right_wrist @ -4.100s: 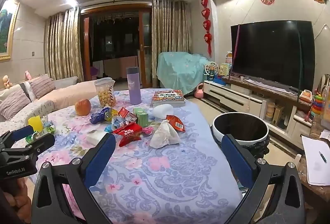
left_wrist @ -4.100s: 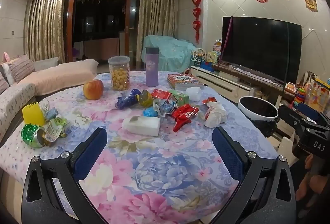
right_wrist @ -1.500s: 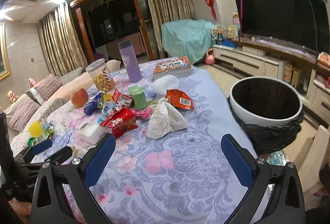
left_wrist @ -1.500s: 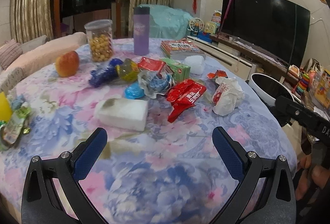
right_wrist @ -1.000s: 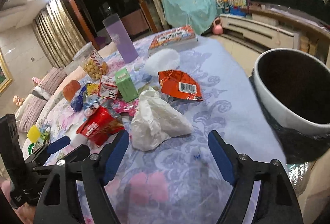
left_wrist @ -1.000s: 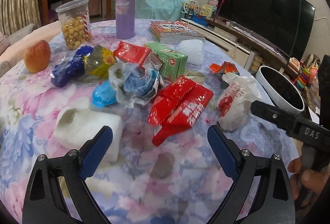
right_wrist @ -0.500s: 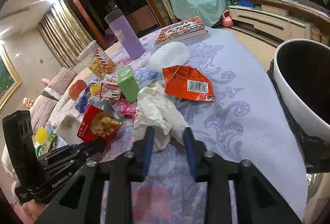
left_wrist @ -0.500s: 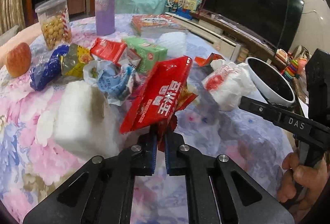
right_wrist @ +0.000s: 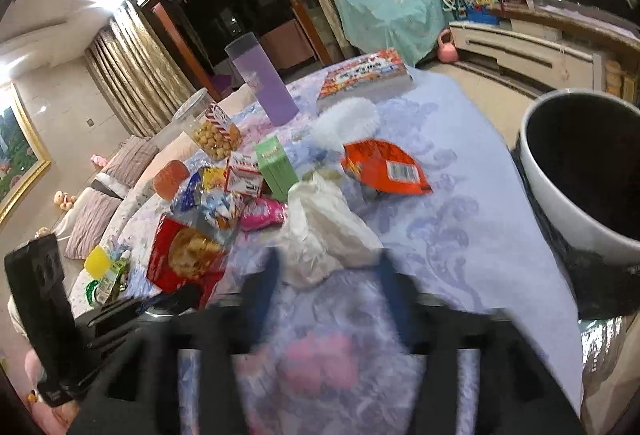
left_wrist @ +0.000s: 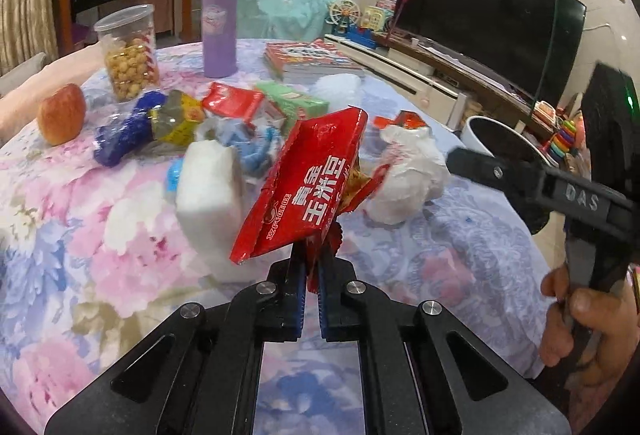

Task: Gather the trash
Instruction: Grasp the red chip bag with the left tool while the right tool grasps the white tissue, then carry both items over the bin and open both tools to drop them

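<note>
My left gripper (left_wrist: pixel 312 271) is shut on the bottom edge of a red snack bag (left_wrist: pixel 308 191) and holds it lifted above the flowered tablecloth (left_wrist: pixel 100 227). The same bag shows at the left in the right wrist view (right_wrist: pixel 184 259). My right gripper (right_wrist: pixel 328 275) is blurred; its fingers stand either side of a crumpled white plastic bag (right_wrist: pixel 324 235), which also shows in the left wrist view (left_wrist: pixel 404 175). A white bin with a black liner (right_wrist: pixel 580 171) stands just off the table's right edge. An orange wrapper (right_wrist: pixel 384 167) lies flat near it.
Several wrappers, a green carton (right_wrist: pixel 276 167), a white block (left_wrist: pixel 208 191), an apple (left_wrist: pixel 62 115), a snack jar (left_wrist: pixel 128 53), a purple bottle (left_wrist: pixel 219 23) and a book (right_wrist: pixel 364 75) crowd the table's middle and far side. A TV (left_wrist: pixel 488 39) stands to the right.
My left gripper closed on the red bag and raised it higher. My right gripper closed in on the white plastic bag, and its fingers now stand wider apart, blurred with motion.
</note>
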Action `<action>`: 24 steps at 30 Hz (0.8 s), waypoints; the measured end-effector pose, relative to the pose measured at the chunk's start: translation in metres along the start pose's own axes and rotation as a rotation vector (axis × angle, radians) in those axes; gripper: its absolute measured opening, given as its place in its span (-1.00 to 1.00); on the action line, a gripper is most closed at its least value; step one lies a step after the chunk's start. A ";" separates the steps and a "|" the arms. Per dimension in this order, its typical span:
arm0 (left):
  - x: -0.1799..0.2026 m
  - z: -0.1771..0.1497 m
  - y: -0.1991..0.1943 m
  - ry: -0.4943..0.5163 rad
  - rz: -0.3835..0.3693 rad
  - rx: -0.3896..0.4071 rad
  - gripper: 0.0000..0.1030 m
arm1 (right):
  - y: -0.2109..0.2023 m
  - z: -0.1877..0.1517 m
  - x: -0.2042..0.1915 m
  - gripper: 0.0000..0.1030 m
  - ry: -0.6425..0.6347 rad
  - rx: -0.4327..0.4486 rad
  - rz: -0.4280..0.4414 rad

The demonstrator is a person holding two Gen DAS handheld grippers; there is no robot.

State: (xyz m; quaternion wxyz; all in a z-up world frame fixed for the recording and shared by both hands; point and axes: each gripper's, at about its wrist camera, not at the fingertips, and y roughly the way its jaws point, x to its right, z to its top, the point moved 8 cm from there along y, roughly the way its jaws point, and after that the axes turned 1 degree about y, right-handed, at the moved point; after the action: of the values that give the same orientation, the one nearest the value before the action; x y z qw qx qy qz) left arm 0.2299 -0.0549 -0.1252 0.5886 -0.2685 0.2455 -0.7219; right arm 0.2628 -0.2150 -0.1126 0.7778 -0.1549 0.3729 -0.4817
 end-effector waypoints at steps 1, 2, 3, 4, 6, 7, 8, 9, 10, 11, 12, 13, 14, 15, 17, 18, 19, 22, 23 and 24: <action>-0.003 0.000 0.000 -0.007 0.003 -0.002 -0.92 | 0.004 0.003 -0.004 0.25 -0.015 0.001 -0.001; -0.007 0.000 0.000 -0.015 0.007 -0.005 -0.92 | 0.008 0.005 -0.007 0.25 -0.026 0.000 -0.005; -0.009 -0.001 0.001 -0.019 0.009 -0.007 -0.92 | 0.014 0.007 -0.010 0.25 -0.041 -0.001 -0.013; -0.011 -0.001 0.001 -0.025 0.009 -0.009 -0.92 | 0.024 0.009 -0.011 0.25 -0.058 -0.009 -0.027; -0.013 -0.001 0.001 -0.026 0.011 -0.009 -0.92 | 0.044 0.008 -0.006 0.25 -0.087 -0.045 -0.077; -0.013 0.000 0.001 -0.025 0.011 -0.009 -0.92 | 0.051 0.006 -0.004 0.24 -0.089 -0.065 -0.087; -0.012 0.000 0.000 -0.024 0.009 -0.007 -0.92 | 0.061 0.003 0.000 0.07 -0.081 -0.092 -0.076; -0.011 0.000 0.000 -0.023 0.006 -0.007 -0.92 | 0.061 0.001 0.001 -0.02 -0.068 -0.097 -0.053; -0.009 0.001 0.001 -0.021 0.003 -0.008 -0.92 | 0.059 0.000 0.001 -0.09 -0.067 -0.094 -0.042; -0.007 0.001 0.002 -0.020 -0.002 -0.012 -0.92 | 0.054 -0.001 -0.001 -0.18 -0.073 -0.086 -0.032; -0.004 0.001 0.003 -0.017 -0.008 -0.015 -0.92 | 0.049 -0.001 -0.003 -0.20 -0.072 -0.079 -0.023; 0.001 0.002 0.004 -0.010 -0.015 -0.017 -0.92 | 0.041 -0.001 -0.003 -0.23 -0.065 -0.065 -0.009; 0.007 0.003 0.003 -0.001 -0.022 -0.014 -0.92 | 0.031 -0.001 -0.002 -0.24 -0.057 -0.050 0.002; 0.012 0.003 0.002 0.007 -0.028 -0.011 -0.92 | 0.024 -0.001 -0.001 -0.24 -0.049 -0.038 0.005; 0.024 0.005 0.001 0.021 -0.050 -0.007 -0.92 | 0.008 0.001 0.003 -0.24 -0.021 -0.016 0.028; 0.031 0.006 0.000 0.027 -0.064 -0.006 -0.92 | 0.000 0.001 0.006 -0.24 -0.008 -0.008 0.033; 0.038 0.007 -0.001 0.033 -0.077 -0.006 -0.92 | -0.006 0.002 0.009 -0.24 0.001 -0.002 0.035; 0.055 0.008 0.000 0.047 -0.115 -0.013 -0.92 | -0.025 0.005 0.021 -0.24 0.028 0.026 0.033; 0.060 0.008 0.001 0.052 -0.124 -0.015 -0.92 | -0.032 0.006 0.026 -0.24 0.035 0.037 0.025; 0.066 0.009 0.003 0.062 -0.130 -0.019 -0.92 | -0.036 0.007 0.028 -0.24 0.036 0.044 0.018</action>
State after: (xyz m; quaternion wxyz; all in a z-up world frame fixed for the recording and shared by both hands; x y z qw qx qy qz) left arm 0.2268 -0.1201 -0.1141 0.5299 -0.2671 0.2524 -0.7643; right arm 0.2521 -0.2575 -0.0988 0.7785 -0.1258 0.3777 -0.4853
